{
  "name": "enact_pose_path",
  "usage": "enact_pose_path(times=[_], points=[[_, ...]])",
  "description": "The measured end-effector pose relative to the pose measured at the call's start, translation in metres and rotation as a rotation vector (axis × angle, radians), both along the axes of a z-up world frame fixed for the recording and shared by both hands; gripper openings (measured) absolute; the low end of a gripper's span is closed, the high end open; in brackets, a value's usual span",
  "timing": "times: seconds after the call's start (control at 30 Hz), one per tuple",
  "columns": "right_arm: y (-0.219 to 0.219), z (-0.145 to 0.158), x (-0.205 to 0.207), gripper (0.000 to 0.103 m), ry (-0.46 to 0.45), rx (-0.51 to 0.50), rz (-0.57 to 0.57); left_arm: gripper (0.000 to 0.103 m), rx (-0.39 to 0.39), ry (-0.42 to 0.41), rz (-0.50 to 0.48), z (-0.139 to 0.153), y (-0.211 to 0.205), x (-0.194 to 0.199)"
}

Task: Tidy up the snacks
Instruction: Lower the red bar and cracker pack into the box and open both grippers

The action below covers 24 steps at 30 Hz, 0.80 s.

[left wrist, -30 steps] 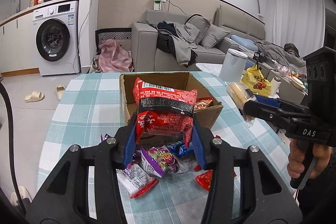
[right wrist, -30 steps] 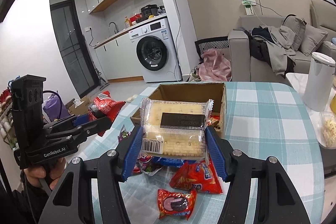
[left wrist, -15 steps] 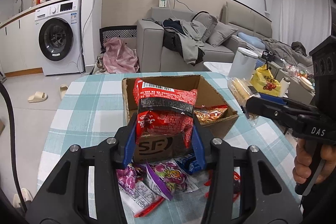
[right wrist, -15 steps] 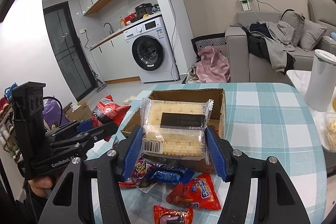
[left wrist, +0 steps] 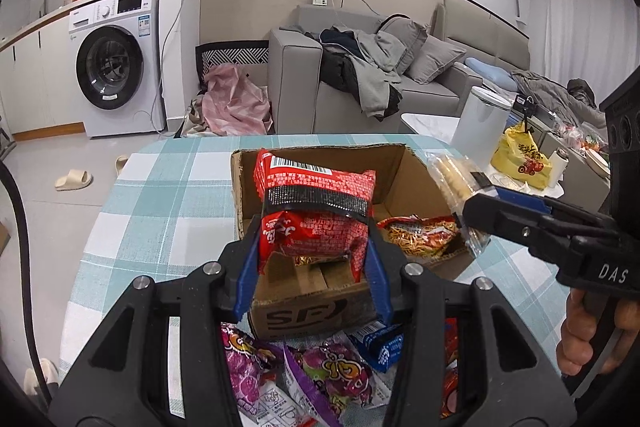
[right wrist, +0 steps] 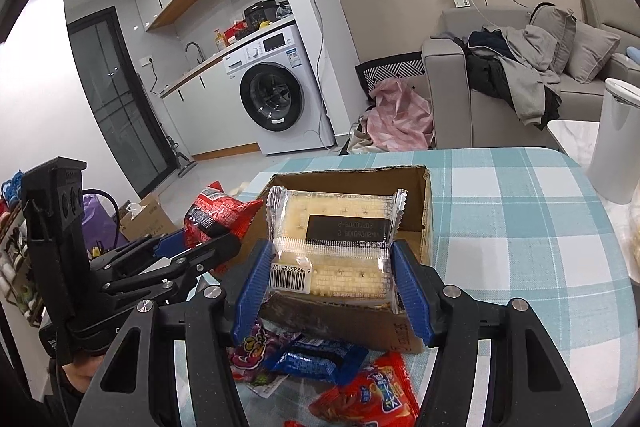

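Observation:
My left gripper (left wrist: 312,267) is shut on a red snack bag (left wrist: 316,207) and holds it over the near wall of an open cardboard box (left wrist: 400,179). An orange snack pack (left wrist: 420,231) lies inside the box. My right gripper (right wrist: 332,283) is shut on a clear pack of pale crackers (right wrist: 340,243), also above the box's near edge (right wrist: 352,323). From the right wrist view the left gripper (right wrist: 216,247) with its red bag (right wrist: 216,211) shows at the left. The right gripper (left wrist: 476,203) with the cracker pack (left wrist: 452,183) appears at the right of the left wrist view.
Loose packets lie on the checked tablecloth (right wrist: 520,227) in front of the box: purple ones (left wrist: 332,367), a blue one (right wrist: 316,355) and a red one (right wrist: 372,391). A white canister (left wrist: 480,123) and yellow bag (left wrist: 520,159) stand beyond the table's right edge.
Both grippers have moved forward toward the box with their packs still held. The box now looms larger and sits right under the held packs.

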State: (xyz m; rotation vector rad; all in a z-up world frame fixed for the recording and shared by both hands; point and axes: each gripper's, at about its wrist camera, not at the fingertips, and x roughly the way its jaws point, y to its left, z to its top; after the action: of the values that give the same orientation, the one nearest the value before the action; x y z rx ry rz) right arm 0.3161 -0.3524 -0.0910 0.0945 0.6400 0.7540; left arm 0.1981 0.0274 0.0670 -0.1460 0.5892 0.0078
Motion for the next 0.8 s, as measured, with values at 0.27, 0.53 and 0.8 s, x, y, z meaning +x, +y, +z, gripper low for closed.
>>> enact_pose_path(times=[0.27,0.53,0.8], points=[[0.011,-0.011,0.02,0.061,0.024,-0.004,-0.002,0.043,-0.002,0.026,0.0,-0.018,0.007,0.023],[0.017,-0.021,0.033,0.061,0.038,-0.02,-0.009,0.043,0.014,0.03,-0.009,-0.028,0.003,0.033],[0.02,-0.028,0.046,0.062,0.065,-0.02,-0.017,0.043,0.031,0.047,-0.02,-0.039,-0.002,0.044]])
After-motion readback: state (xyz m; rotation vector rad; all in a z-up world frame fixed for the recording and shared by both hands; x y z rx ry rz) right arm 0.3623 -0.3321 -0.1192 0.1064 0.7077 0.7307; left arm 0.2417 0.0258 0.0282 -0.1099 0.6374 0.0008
